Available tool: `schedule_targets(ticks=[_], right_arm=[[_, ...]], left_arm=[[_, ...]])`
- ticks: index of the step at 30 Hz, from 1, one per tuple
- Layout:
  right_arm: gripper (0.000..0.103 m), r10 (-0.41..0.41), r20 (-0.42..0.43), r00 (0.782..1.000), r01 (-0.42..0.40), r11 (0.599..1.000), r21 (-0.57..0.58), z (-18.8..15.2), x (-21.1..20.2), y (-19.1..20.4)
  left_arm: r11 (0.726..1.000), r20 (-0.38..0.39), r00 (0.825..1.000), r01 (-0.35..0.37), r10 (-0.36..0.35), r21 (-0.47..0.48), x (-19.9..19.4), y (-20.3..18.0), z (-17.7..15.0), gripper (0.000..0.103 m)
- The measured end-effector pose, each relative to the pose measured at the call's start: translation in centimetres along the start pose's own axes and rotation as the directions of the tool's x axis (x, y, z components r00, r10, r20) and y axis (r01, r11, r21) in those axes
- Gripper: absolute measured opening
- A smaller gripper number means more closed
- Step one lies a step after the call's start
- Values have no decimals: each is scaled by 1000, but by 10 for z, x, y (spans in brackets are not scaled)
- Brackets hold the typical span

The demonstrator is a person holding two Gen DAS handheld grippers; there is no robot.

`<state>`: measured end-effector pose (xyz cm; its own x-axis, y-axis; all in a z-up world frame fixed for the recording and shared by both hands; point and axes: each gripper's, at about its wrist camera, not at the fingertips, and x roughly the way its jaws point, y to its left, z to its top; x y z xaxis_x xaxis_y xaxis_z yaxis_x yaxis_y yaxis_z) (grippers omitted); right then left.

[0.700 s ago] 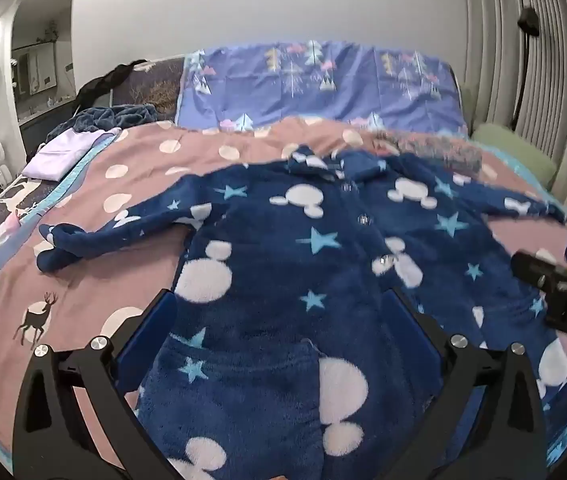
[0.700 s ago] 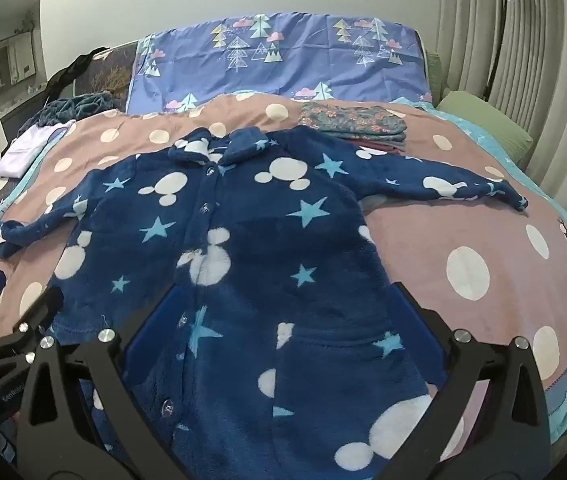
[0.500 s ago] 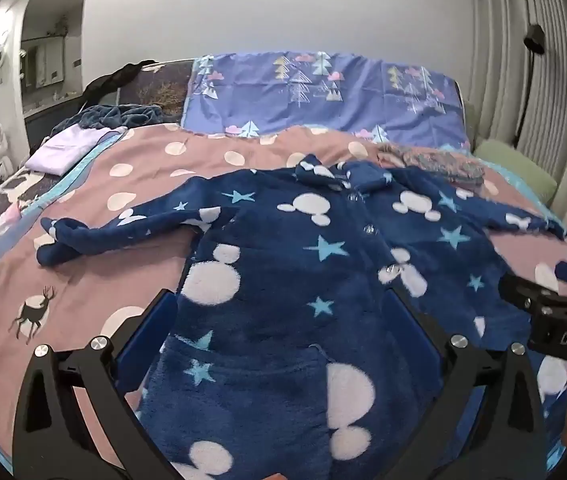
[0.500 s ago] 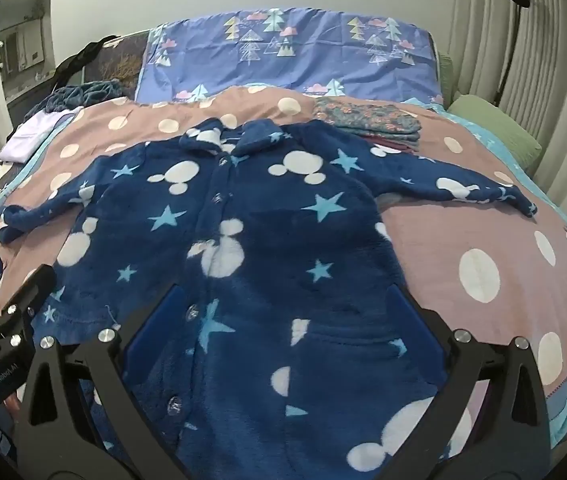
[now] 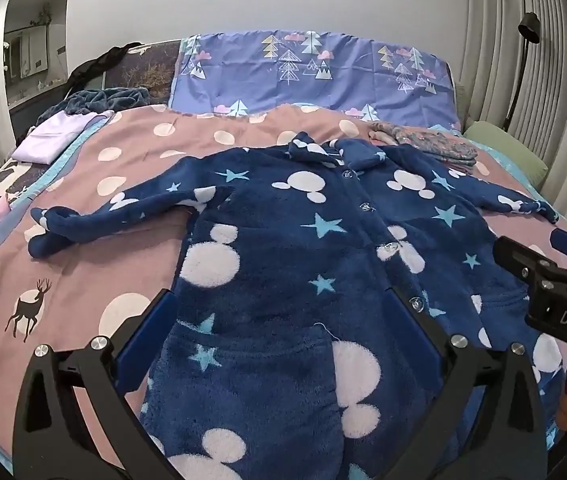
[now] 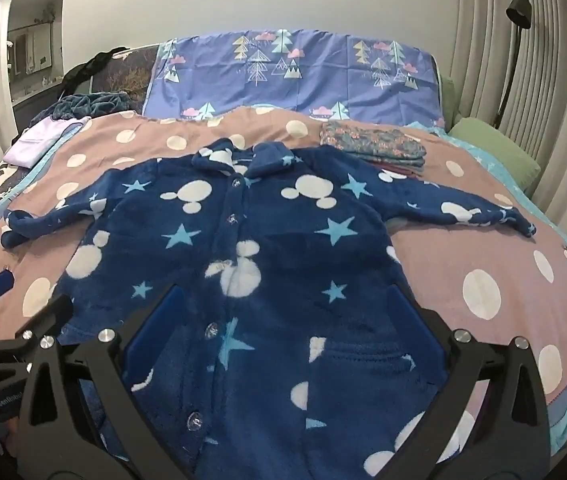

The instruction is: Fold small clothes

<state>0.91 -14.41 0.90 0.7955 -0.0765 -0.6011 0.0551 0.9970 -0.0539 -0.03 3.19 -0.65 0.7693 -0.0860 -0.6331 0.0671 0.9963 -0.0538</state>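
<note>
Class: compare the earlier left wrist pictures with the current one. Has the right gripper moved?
Yes. The right gripper has sunk and slid towards the frame's right edge, judged against the blue fleece robe: it sat level with the middle buttons, now by the lower one.

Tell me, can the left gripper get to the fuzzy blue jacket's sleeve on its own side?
Probably yes. The left gripper is open and empty, and the fuzzy blue jacket's sleeve lies flat on the pink spotted blanket with nothing on it or in between.

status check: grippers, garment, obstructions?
Left gripper and right gripper open, empty. Blue fleece jacket flat, buttoned, sleeves spread. Folded floral stack lies beside its collar.
</note>
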Motion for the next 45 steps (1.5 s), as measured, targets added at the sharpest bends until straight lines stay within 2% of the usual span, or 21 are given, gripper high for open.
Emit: schedule_targets(ticks=[3,8,15,22,33,37,45], right_arm=[[101,0,11,1000,0,1000,-7,0,-3,4],[101,1,9,1000,-1,1000,-10,3,-1,8],[101,-10,9,1000,10,1000,-11,4,-1,12],[101,4,23,1000,-3,1000,-30,5,1,16],[101,-22,4,1000,22,1000,-2,1,17,8],[101,-26,28,999,26,1000,2,1,17,3],[101,26,113,993,-23,999,-24,0,5,4]], left_arm=[[1000,13,1000,17,-17,-8,-2,2,-1,102],[1000,26,1000,4,-4,8,-4,4,-1,102],[999,40,998,46,-46,8,-5,8,-3,102],[996,51,996,77,-75,-43,-2,18,-6,102],[997,54,996,67,-65,-48,1,23,-7,102],[996,53,996,68,-66,-50,1,22,-6,102],[996,61,995,76,-74,-41,-1,17,-5,102]])
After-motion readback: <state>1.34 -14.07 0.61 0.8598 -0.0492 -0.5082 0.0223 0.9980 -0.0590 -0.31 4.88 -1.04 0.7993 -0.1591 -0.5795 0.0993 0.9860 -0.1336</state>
